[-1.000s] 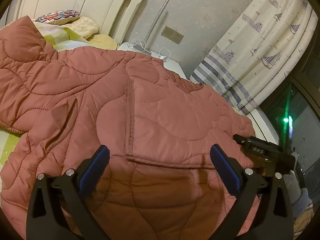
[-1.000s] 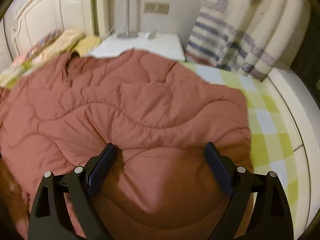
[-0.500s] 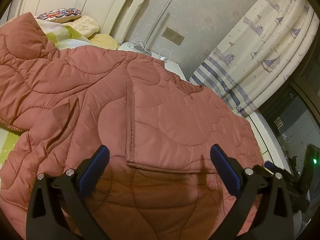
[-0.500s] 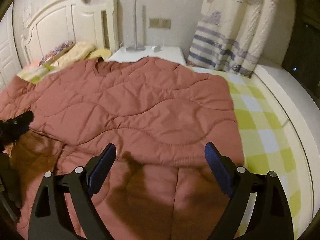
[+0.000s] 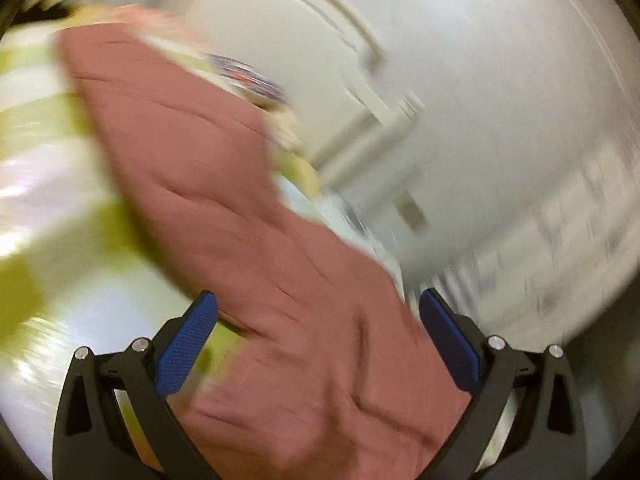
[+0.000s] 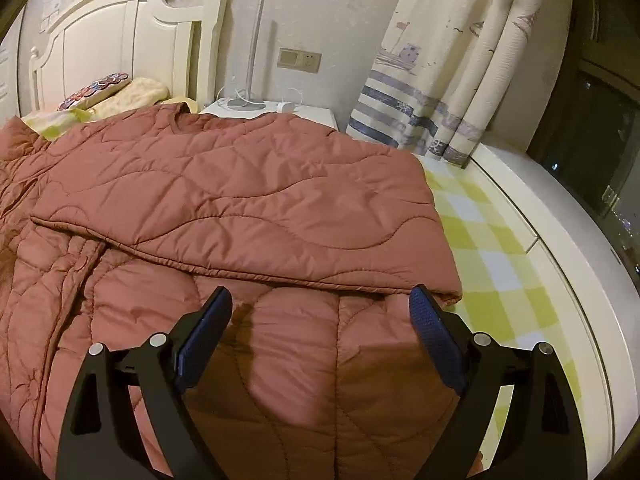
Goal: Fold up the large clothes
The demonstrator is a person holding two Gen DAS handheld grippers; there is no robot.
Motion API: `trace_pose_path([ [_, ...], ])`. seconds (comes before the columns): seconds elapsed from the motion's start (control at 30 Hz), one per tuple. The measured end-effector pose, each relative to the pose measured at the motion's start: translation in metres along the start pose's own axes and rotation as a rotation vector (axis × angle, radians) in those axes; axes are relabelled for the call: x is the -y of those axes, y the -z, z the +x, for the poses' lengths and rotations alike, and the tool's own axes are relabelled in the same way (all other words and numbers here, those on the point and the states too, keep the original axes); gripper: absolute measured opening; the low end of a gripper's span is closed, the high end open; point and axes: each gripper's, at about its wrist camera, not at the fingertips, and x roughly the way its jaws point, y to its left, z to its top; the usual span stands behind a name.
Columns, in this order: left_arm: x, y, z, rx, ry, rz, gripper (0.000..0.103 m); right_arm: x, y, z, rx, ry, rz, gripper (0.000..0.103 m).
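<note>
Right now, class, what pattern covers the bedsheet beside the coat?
Yellow-green and white checks on the bedsheet, clearest in the right wrist view.

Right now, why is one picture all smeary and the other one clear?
Left wrist view: motion blur streaks the coat, the headboard and the curtain, while the left gripper stays sharp because it rides with the camera. Right wrist view: sharp all over, with dim warm light, and the right gripper casts a dark shadow on the coat.
</note>
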Motion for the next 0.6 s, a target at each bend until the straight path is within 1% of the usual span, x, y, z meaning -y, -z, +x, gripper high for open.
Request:
trace_pose_path([
  [0.03, -0.017, -0.013, -0.007, 0.028, -0.026, -0.056, 0.099, 0.0, 0.0, 0.0, -0.001, 0.0, -0.001, 0.086],
  [0.07, -0.043, -0.032, -0.016, 0.074, -0.071, -0.14, 0.099, 0.0, 0.0, 0.0, 0.001, 0.0, -0.001, 0.086],
  [0.17, -0.091, -0.07, -0.023, 0.126, -0.15, -0.287, 0.099, 0.0, 0.001, -0.003, 0.012, -0.005, 0.003, 0.086],
  [0.23, -0.116, -0.101, -0.024, 0.177, -0.185, -0.327, 0.099, -0.001, 0.001, -0.003, 0.012, -0.009, 0.007, 0.086],
  [0.3, -0.129, -0.125, -0.018, 0.189, -0.209, -0.334, 0.099, 0.0, 0.002, -0.004, 0.013, -0.014, 0.011, 0.086],
  [0.33, -0.137, -0.14, -0.011, 0.185, -0.205, -0.335, 0.098, 0.0, 0.002, -0.004, 0.014, -0.016, 0.013, 0.086],
  [0.37, -0.141, -0.147, -0.006, 0.171, -0.188, -0.335, 0.088, 0.0, 0.002, -0.004, 0.015, -0.019, 0.014, 0.086],
  [0.4, -0.146, -0.155, 0.001, 0.145, -0.165, -0.336, 0.055, 0.0, 0.002, -0.004, 0.014, -0.021, 0.014, 0.086],
  [0.43, -0.152, -0.161, 0.011, 0.089, -0.119, -0.353, 0.035, 0.0, 0.002, -0.004, 0.012, -0.021, 0.015, 0.086],
  [0.47, -0.156, -0.163, 0.015, 0.058, -0.093, -0.369, 0.009, 0.0, 0.002, -0.004, 0.012, -0.02, 0.015, 0.086],
  [0.5, -0.157, -0.163, 0.018, 0.052, -0.076, -0.376, 0.009, 0.001, 0.002, -0.004, 0.014, -0.021, 0.014, 0.086],
  [0.53, -0.151, -0.161, 0.015, 0.073, -0.063, -0.361, 0.008, 0.001, 0.002, -0.004, 0.016, -0.02, 0.015, 0.086],
  [0.6, -0.13, -0.158, 0.002, 0.122, -0.021, -0.293, 0.007, 0.003, 0.002, -0.005, 0.024, -0.023, 0.023, 0.086],
])
